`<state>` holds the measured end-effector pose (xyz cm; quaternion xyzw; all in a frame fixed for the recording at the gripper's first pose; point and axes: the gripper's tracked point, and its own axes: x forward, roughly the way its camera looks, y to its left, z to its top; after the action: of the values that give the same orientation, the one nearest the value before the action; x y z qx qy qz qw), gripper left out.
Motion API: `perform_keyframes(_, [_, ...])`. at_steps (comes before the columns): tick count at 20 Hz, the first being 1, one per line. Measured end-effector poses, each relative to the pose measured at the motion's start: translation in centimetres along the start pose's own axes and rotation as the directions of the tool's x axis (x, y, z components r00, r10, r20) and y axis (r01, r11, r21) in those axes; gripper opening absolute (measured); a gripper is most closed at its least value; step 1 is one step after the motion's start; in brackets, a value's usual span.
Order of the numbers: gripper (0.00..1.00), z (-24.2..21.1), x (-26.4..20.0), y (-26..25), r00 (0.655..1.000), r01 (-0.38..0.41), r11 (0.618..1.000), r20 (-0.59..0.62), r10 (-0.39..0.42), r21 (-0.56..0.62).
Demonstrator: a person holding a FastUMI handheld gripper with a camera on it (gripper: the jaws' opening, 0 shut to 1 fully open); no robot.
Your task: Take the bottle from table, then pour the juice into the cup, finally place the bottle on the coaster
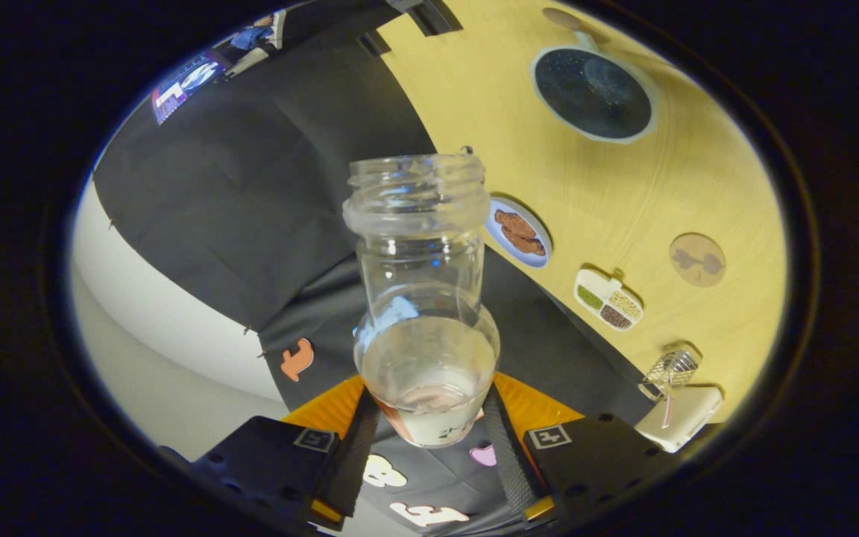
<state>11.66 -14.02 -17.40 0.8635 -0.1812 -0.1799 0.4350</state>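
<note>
The tongs point(429, 440) are clenched on a clear plastic bottle point(420, 298), one finger pressing each side of its lower body. The bottle is uncapped, its threaded mouth open and pointing away from the camera. A small amount of pale liquid sits in the bottom portion near the fingers; the upper part is clear and see-through.

The view is strongly tilted, so the wooden desk point(623, 186) appears to the right of and beyond the bottle. The bottle is held up, clear of the desk surface.

Items on the desk:
- A dark speckled cup point(593, 93) with a pale rim, far beyond the bottle mouth; contents cannot be determined.
- A round cork coaster point(697, 259) bearing a dark print, bare, well apart from the cup.
- A small blue plate point(519, 233) carrying brown food pieces, just beside the bottle neck in the view.
- A white divided dish point(608, 300) with green, pale and dark fillings, between the plate and the coaster.
- A wire-mesh item point(669, 371) on a white block point(681, 418), near the desk edge.

Black cloth hangs behind the bottle.
</note>
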Motion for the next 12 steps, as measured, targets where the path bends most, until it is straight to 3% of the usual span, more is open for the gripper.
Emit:
perform_keyframes(7, [0.78, -1.1, -0.4, -0.8, 0.999, 0.029, 0.989, -0.035, -0.034, -0.147])
perform_keyframes(12, [0.78, -3.4, -0.5, -2.3, 0.989, 0.054, 0.913, -0.104, -0.104, -0.404])
